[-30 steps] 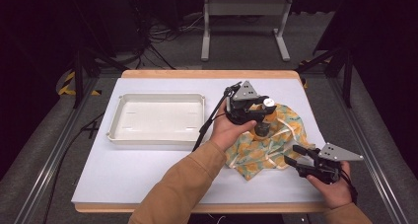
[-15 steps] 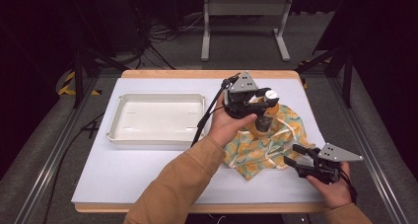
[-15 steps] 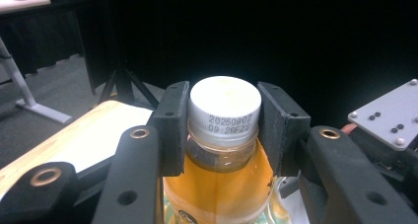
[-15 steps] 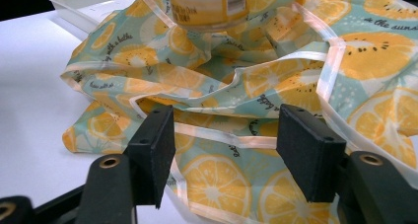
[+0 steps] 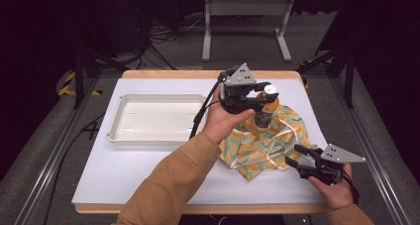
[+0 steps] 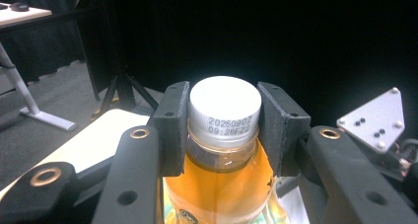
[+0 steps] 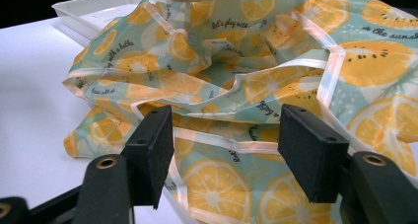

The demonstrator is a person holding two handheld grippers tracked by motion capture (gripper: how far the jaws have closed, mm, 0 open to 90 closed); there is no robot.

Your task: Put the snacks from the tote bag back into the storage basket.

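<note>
Presently a bottle (image 6: 224, 150) of orange drink is being lifted out of the fruit-print bag (image 5: 267, 145) crumpled at the right of the counter (image 5: 148, 175), its neck pinched just under the white cap (image 6: 225, 105) by the left tongs (image 6: 224, 128). The right tongs (image 7: 231, 155) are spread at the bag's near edge, their jaws having just been opening, with cloth between but not pressed. Next, the bottle would probably be carried left to the white tray (image 5: 156, 138), which calls for a clean rise clear of the cloth.

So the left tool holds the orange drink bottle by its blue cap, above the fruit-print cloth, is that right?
Not quite: the cap is white, not blue, as the left gripper view shows. The rest holds: the left tool grips the bottle at its cap, above the fruit-print cloth.
</note>
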